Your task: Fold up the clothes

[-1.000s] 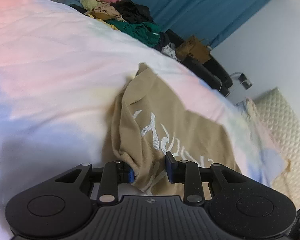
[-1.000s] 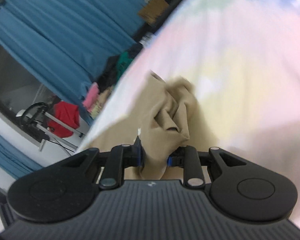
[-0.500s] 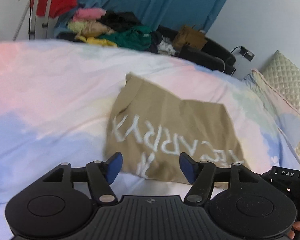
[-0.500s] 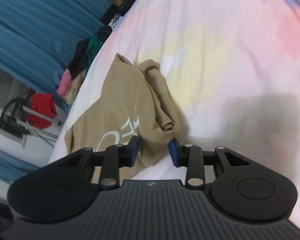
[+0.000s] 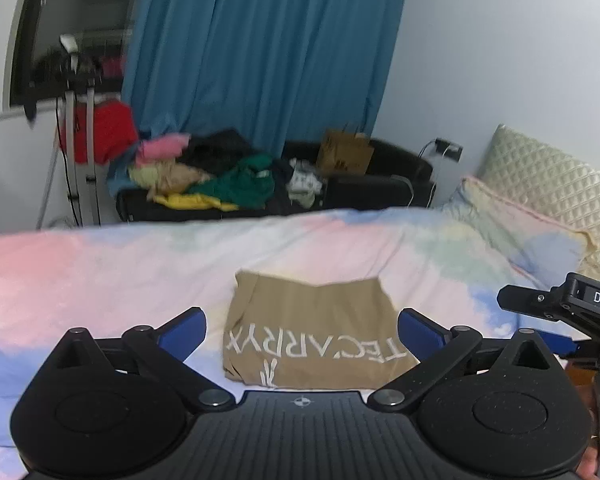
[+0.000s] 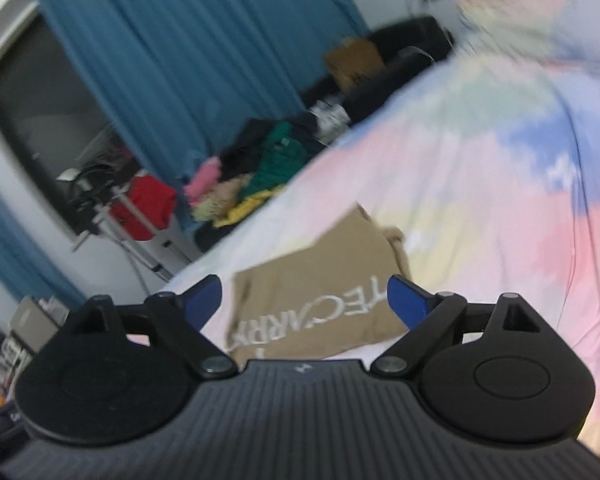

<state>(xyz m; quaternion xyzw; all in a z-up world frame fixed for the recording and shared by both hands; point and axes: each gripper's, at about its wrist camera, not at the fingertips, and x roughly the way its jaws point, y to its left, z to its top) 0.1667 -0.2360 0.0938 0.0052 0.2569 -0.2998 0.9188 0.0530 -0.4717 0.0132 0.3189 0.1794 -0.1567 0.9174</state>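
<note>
Two grippers are hanging above a bed, and both are spreading their jaws at this moment. The left gripper point(image 5: 302, 330) is showing its blue fingers point(image 5: 182, 330) very wide apart, and nothing is pressed between them; the tan shirt point(image 5: 312, 320) is only appearing in the gap, lying lower on the bed and apart from the pads. The right gripper point(image 6: 304, 300) is also opening, its blue fingers point(image 6: 406, 300) are standing wide, and they are gripping nothing. In the left wrist view a part of this right gripper point(image 5: 556, 308) is showing at the right edge, with white letters on its black body. The tan shirt point(image 6: 320, 284) is lying folded into a rough rectangle on the pastel bedsheet point(image 5: 100, 272), near the grippers and about in the middle of the bed, with white printed letters on its near part. One side of it looks a little bunched in the right wrist view, which is blurred. On the right side a quilted cream pillow point(image 5: 548, 184) is resting at the head of the bed. Beyond the far edge of the bed a pile of mixed clothes point(image 5: 204, 176) is lying on a dark low piece of furniture, a brown paper bag point(image 5: 344, 152) is standing to its right, and a blue curtain point(image 5: 260, 48) is hanging behind.
</note>
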